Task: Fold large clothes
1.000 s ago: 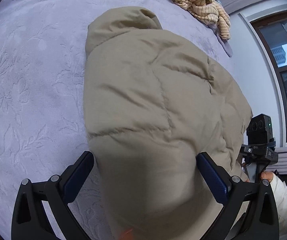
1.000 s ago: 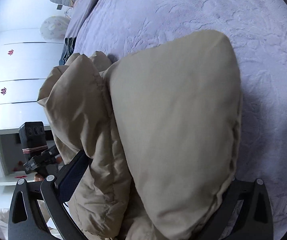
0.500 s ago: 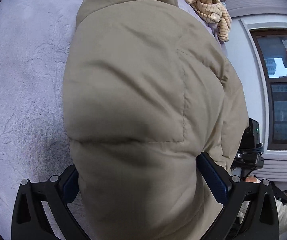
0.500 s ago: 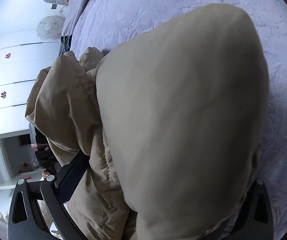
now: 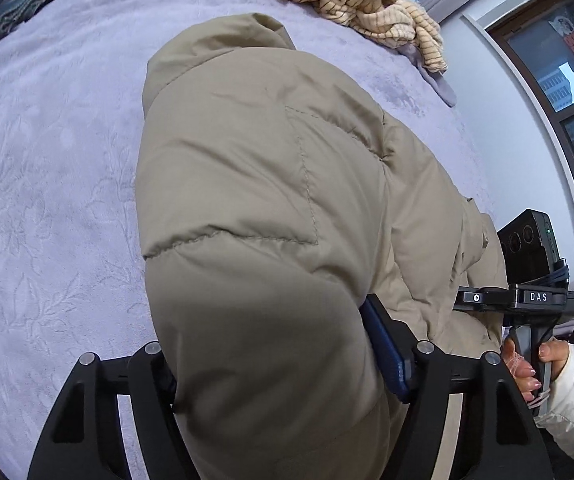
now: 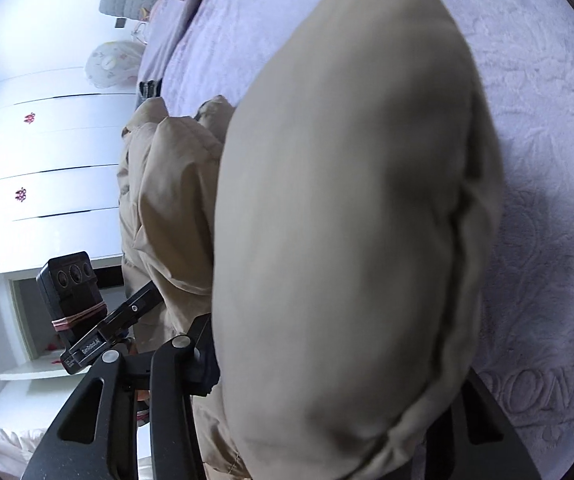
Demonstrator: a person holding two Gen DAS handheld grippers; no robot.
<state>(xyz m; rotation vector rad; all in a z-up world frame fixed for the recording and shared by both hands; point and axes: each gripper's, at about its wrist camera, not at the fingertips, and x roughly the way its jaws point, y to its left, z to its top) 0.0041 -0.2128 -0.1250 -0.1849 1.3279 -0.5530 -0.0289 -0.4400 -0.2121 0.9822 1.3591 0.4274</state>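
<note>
A beige puffer jacket (image 5: 271, 184) lies on a lavender bedspread (image 5: 47, 168). My left gripper (image 5: 279, 364) is shut on a thick fold of the jacket's near end; the padding bulges over the jaws and hides the left finger. In the right wrist view the jacket (image 6: 343, 216) fills the frame. My right gripper (image 6: 327, 364) is shut on another bulky fold of it, with its fingertips hidden by fabric. The right gripper's body shows in the left wrist view (image 5: 527, 276), and the left gripper's body shows in the right wrist view (image 6: 87, 320).
A striped cream garment (image 5: 371, 4) is heaped at the bed's far edge. A dark window (image 5: 567, 80) is on the right wall. White cabinet doors (image 6: 39, 152) stand beyond the bed's left side. The bedspread (image 6: 547, 160) stretches right of the jacket.
Both grippers have closed in on the jacket folds, squeezing the padding. The jacket has bunched up and lifted closer to both cameras, then the left view pulled back a little.
</note>
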